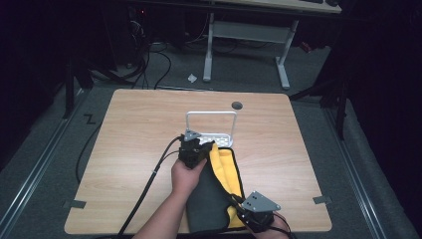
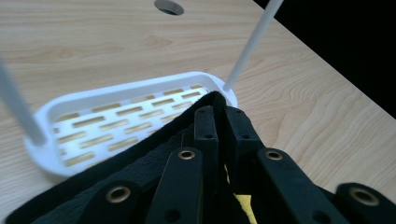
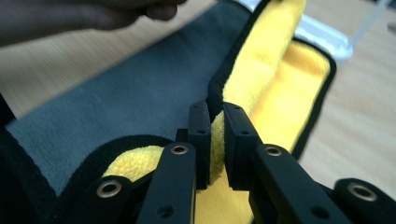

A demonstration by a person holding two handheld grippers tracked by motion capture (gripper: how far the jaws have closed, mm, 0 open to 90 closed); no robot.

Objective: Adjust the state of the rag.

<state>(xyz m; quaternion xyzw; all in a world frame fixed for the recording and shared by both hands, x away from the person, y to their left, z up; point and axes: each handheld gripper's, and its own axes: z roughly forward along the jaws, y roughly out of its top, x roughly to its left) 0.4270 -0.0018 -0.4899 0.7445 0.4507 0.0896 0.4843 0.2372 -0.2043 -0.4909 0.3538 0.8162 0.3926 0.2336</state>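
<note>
— What are the tongs doing?

— The left gripper [image 2: 216, 122] is pinched on the black hem of the cloth [image 1: 211, 199]. The right gripper [image 3: 216, 122] is clamped on its yellow edge.

— Where does the cloth lie?

— On the table [image 1: 134, 134], near six o'clock, grey side up, yellow folded over. Its far corner seems to overlap the white rack [image 1: 211, 130] toward twelve, though it's dim.
</note>
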